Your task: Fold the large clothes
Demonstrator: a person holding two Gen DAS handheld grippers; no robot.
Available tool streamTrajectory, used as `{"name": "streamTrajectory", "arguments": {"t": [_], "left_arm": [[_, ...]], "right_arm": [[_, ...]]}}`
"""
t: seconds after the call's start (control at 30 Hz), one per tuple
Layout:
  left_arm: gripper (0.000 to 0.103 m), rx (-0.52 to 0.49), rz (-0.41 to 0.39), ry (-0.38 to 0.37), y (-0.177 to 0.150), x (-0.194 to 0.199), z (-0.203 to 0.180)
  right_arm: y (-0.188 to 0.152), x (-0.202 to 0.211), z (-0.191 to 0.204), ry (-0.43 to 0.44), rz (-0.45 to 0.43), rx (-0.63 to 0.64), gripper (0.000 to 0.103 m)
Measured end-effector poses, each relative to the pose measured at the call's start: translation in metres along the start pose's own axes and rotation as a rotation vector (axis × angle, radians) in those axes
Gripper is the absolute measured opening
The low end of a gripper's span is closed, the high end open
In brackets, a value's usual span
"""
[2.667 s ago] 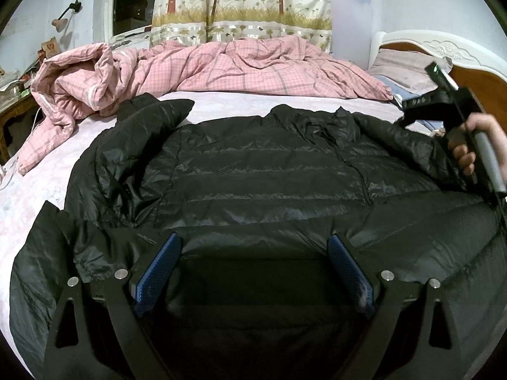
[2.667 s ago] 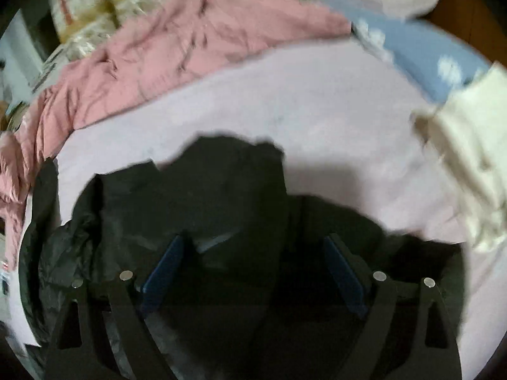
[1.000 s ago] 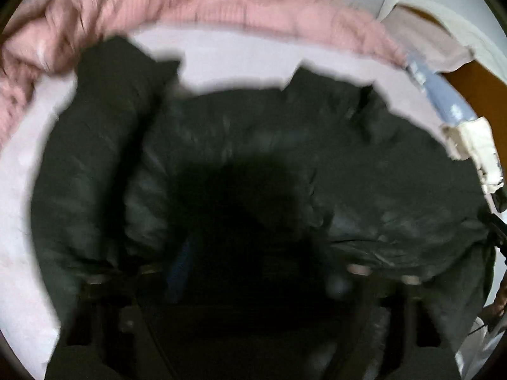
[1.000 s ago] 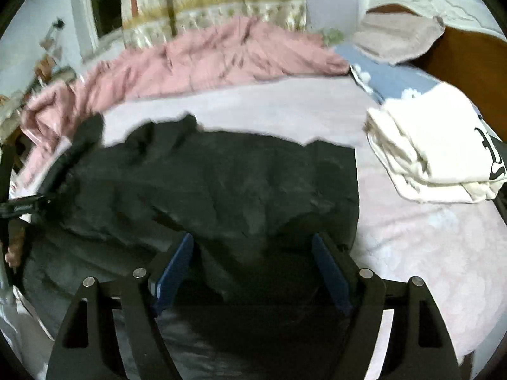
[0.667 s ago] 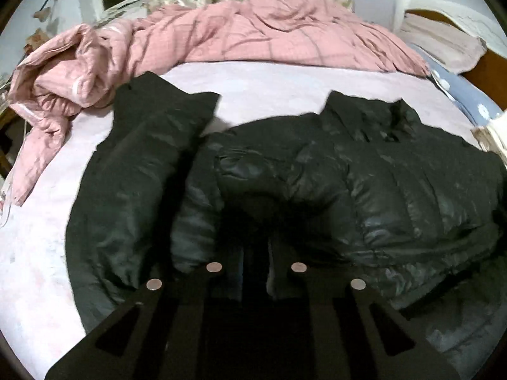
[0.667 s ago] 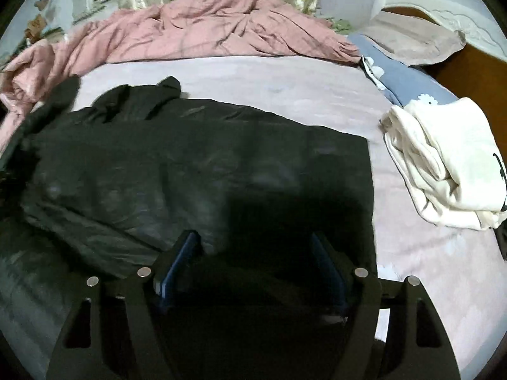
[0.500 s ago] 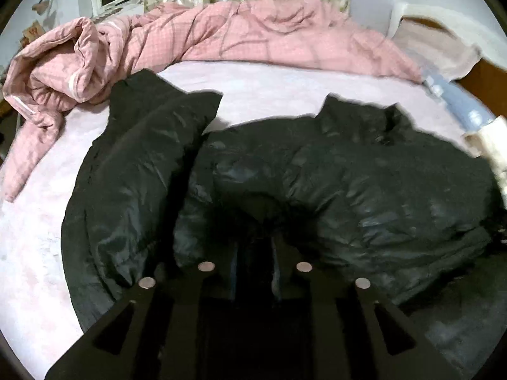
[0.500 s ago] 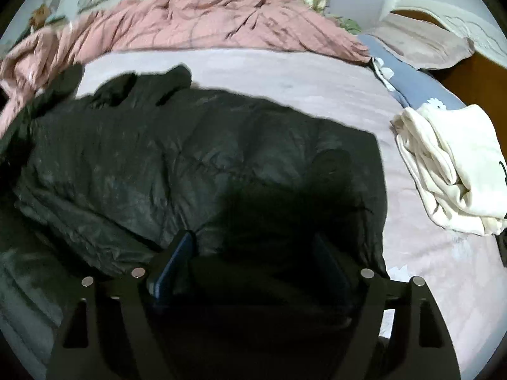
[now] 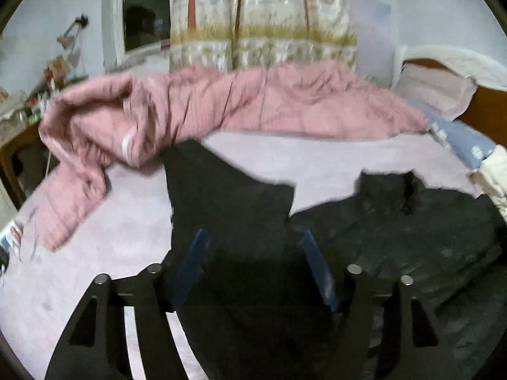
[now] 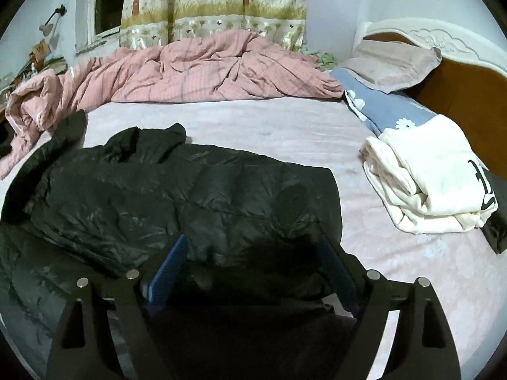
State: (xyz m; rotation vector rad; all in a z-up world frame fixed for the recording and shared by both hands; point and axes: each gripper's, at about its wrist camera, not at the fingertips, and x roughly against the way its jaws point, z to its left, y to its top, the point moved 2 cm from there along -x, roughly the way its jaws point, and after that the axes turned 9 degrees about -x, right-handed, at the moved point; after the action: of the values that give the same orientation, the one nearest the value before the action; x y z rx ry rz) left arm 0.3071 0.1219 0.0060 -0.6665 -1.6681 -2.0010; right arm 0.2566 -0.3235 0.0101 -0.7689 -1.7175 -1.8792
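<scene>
Pink quilt [image 9: 133, 126]: bunched along the far left edge of the bed, not being touched; blurred in the left wrist view.

Left sleeve [image 9: 221, 196]: being shown lying flat and spread outward on the sheet toward the quilt, apart from the jacket body; not yet folded in.

Left gripper [image 9: 253, 262]: jaws being opened at this moment, after being clamped nearly shut half a second ago; blue pads standing apart over the sleeve, dark fabric visible between them but not being pressed. View is being raised and tilted up compared with a moment ago, so more wall and curtain are being seen.

Black puffer jacket [image 10: 177, 196]: lying on the bed sheet [image 10: 253, 126], collar toward the quilt. Right side is being shown already folded over the body, giving a straight right edge.

Right gripper [image 10: 250, 272]: jaws being widened slightly, blue pads well apart above the folded-over hem area; nothing being gripped, fabric only lying below.

Folded white garment [image 10: 431, 183]: being left beside the pillows at the right, well apart from the jacket.

Change: the pinch by the left gripper is being released and that hand is being lifted away.

Task meaning: judged as right-side fold done, fabric let go; left sleeve probably being targeted next; folding roughly at an early-middle stage.
</scene>
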Motion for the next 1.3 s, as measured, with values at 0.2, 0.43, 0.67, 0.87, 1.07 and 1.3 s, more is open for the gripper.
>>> {"name": "streamTrajectory", "arguments": {"t": [0.2,0.43,0.67,0.87,1.07,1.3], "left_arm": [[0.065,-0.023,0.171,-0.027,-0.031,-0.049,-0.013],[0.015,-0.02,0.126,0.171,-0.034,-0.038,-0.007],[0.01,0.277,0.109,-0.059,-0.048,-0.029,0.045],[0.007,0.255,-0.041,-0.366,-0.04,0.004,0.035],[0.01,0.157,-0.019,-0.343,-0.042,0.023,0.022],[0.076,0.14,-0.05,-0.188,-0.041,0.027,0.026]], "right_arm": [[-0.008,-0.002,-0.003,0.001,0.022,-0.015,0.086],[-0.016,-0.012,-0.007,-0.005,0.047,-0.026,0.086],[-0.023,-0.027,-0.013,-0.016,0.081,-0.038,0.086],[-0.024,-0.029,-0.014,-0.007,0.087,-0.049,0.086],[-0.026,-0.031,-0.014,-0.008,0.09,-0.047,0.086],[-0.026,-0.032,-0.014,-0.006,0.095,-0.048,0.086]]}}
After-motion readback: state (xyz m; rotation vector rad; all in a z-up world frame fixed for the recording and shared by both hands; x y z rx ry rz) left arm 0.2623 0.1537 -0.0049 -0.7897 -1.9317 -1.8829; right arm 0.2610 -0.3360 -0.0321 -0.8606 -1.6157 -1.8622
